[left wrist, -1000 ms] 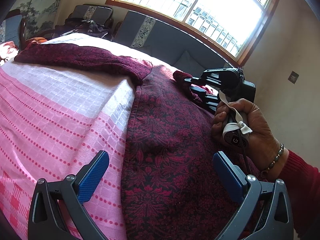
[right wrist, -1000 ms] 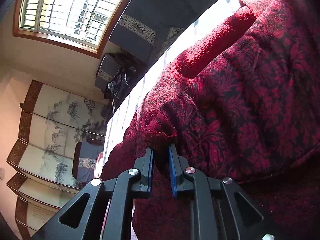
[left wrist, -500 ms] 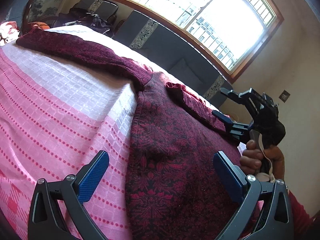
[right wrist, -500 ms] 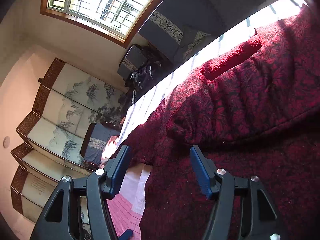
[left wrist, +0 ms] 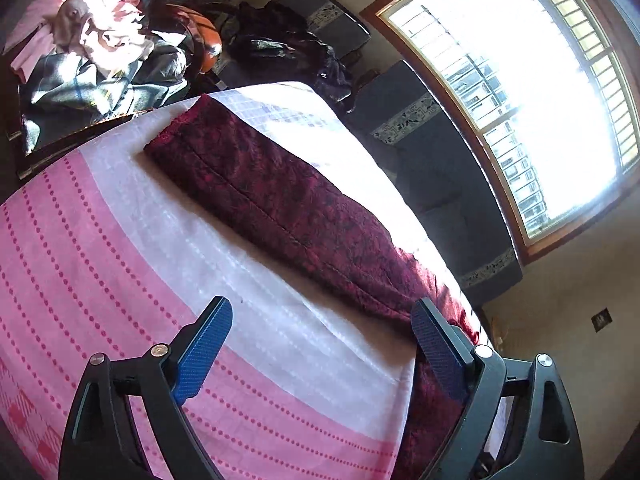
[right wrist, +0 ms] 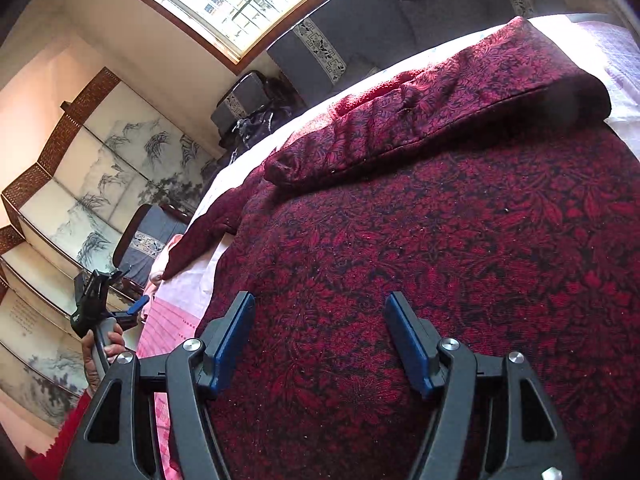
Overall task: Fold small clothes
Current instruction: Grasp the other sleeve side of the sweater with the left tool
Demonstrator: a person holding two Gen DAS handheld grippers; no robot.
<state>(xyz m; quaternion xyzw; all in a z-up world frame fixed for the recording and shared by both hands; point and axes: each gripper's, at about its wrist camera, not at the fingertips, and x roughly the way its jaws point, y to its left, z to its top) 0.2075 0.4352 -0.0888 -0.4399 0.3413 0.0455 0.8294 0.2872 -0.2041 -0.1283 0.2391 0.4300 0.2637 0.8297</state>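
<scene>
Dark red floral woven garment (right wrist: 440, 240), soft and thick, lies on the bed; best pinched at the sleeve cuff (left wrist: 176, 132), upper left. Left gripper (left wrist: 320, 344) closing, right gripper (right wrist: 320, 344) opening, both empty.

No readable text anywhere (faint script on the folding screen (right wrist: 24, 316), illegible)

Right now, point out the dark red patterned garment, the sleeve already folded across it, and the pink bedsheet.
dark red patterned garment (right wrist: 440, 248), right wrist view, on its flat body panel.
folded sleeve (right wrist: 460, 92), right wrist view, on the sleeve's middle, lying across the garment.
pink bedsheet (left wrist: 100, 248), left wrist view, on a bare dotted pink stretch.
</scene>
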